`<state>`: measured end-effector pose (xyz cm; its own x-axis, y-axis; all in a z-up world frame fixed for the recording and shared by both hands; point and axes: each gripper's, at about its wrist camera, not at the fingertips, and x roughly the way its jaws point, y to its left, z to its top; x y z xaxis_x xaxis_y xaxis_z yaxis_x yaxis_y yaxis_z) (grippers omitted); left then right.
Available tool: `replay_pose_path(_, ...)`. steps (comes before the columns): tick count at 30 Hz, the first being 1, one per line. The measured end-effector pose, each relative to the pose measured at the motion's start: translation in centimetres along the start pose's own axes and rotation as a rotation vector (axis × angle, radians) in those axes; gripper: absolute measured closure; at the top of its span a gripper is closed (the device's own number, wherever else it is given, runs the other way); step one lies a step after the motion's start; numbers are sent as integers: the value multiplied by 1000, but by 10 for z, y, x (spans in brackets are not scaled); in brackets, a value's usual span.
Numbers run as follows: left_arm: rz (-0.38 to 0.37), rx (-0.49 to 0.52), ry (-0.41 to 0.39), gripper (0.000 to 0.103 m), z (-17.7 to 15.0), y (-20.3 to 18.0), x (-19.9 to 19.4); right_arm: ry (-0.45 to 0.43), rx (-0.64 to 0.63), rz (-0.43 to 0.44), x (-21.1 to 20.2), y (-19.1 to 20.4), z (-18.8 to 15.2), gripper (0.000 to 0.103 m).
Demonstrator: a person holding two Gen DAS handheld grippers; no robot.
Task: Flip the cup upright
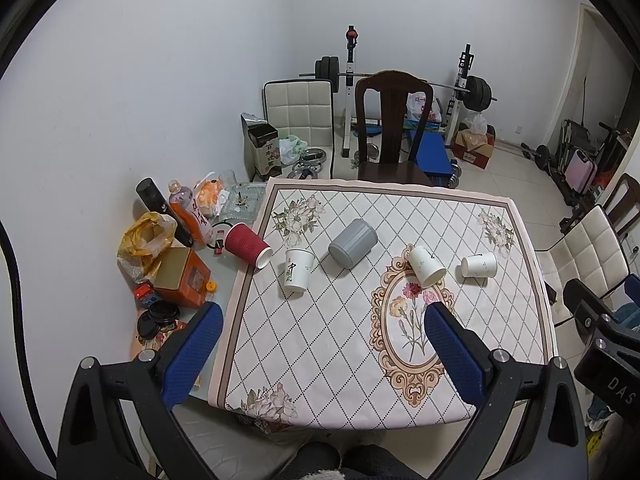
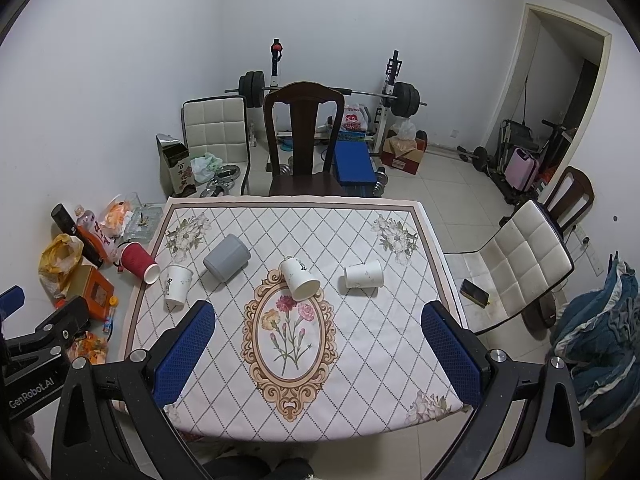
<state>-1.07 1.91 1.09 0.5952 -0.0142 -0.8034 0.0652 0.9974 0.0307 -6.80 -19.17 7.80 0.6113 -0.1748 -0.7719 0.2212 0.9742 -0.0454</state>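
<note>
Several cups lie on their sides on the patterned tablecloth [image 1: 320, 340]: a red ribbed cup [image 1: 246, 245] at the left edge, a grey cup [image 1: 353, 243], and two white paper cups [image 1: 426, 265] [image 1: 479, 265]. Another white cup [image 1: 297, 270] with black writing stands mouth-down. They also show in the right wrist view: red [image 2: 138, 262], grey [image 2: 226, 257], white [image 2: 299, 279], white [image 2: 363, 275], mouth-down white [image 2: 177, 285]. My left gripper [image 1: 322, 354] and right gripper [image 2: 318, 354] are both open and empty, held above the near half of the table.
Bottles, bags and an orange box [image 1: 182, 278] crowd the table's left side. A dark wooden chair [image 1: 392, 128] stands at the far edge. A white padded chair [image 2: 520, 256] with a phone [image 2: 474, 291] on it stands at the right. A weight bench is behind.
</note>
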Motion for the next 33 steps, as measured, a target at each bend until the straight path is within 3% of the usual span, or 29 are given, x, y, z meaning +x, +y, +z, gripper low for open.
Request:
replay_pose_path(25, 2, 0, -1, 0, -2, 0, 0, 7, -4, 6, -6, 2, -1, 0)
replay_pose_path(29, 19, -17, 2, 0, -1, 6, 7, 21, -15, 20, 15, 6, 1, 0)
replay_pose_path(33, 86, -45, 15, 0, 1, 15, 35, 55, -17, 44, 44, 4, -3, 0)
